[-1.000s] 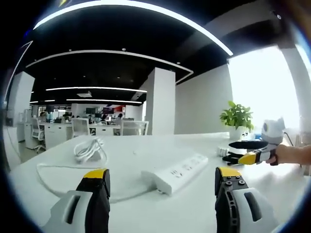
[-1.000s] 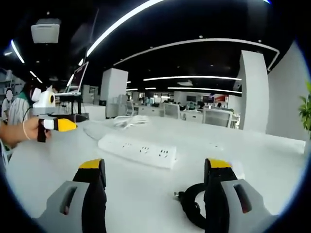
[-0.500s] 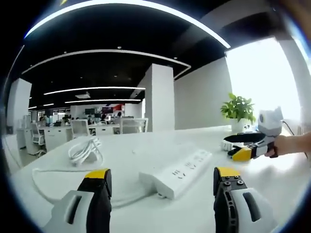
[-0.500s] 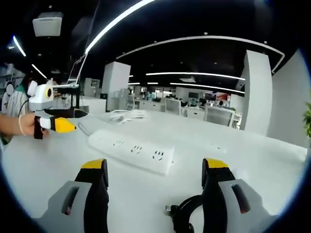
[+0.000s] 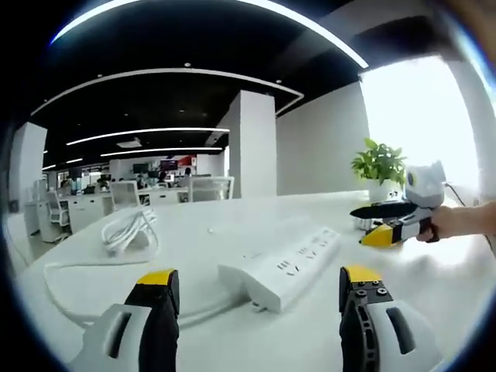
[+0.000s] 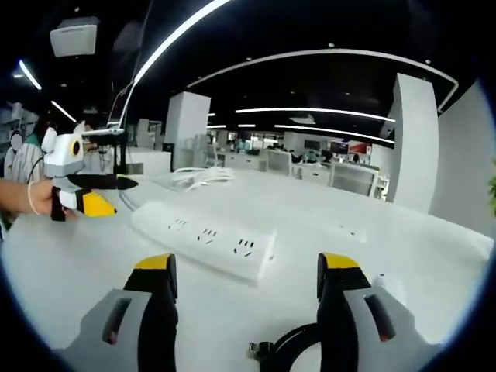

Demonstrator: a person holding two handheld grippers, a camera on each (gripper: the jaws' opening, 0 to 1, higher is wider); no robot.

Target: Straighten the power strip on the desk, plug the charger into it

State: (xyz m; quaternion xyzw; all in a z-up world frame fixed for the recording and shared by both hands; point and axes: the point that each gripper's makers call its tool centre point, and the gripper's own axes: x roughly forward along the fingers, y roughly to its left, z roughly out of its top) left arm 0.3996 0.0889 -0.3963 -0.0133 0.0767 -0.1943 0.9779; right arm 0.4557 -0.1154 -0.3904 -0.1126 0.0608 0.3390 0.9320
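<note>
The power strip lies on the white desk at about twelve o'clock from the left gripper, just ahead of its jaws and running askew toward one o'clock, so the first job, squaring it up, looks not yet done. It is a long white bar with a row of sockets along its top face, and its white cord leaves the near end, sweeps round toward nine o'clock and ends in a loose coil at ten o'clock. The left gripper hangs above the desk with its yellow-tipped jaws wide apart and nothing between them, seemingly lined up to straddle the strip's near end. In the right gripper view the same power strip sits at eleven o'clock from the right gripper, whose jaws are likewise spread wide and empty. A black cable curls on the desk low between those jaws at about six o'clock; it probably belongs to the charger, though the plug itself is too cut off to make out. Each gripper faces the strip from its own end, which suits nudging it straight from both sides. The left gripper also appears at nine o'clock in the right gripper view, held in a hand above the desk.
</note>
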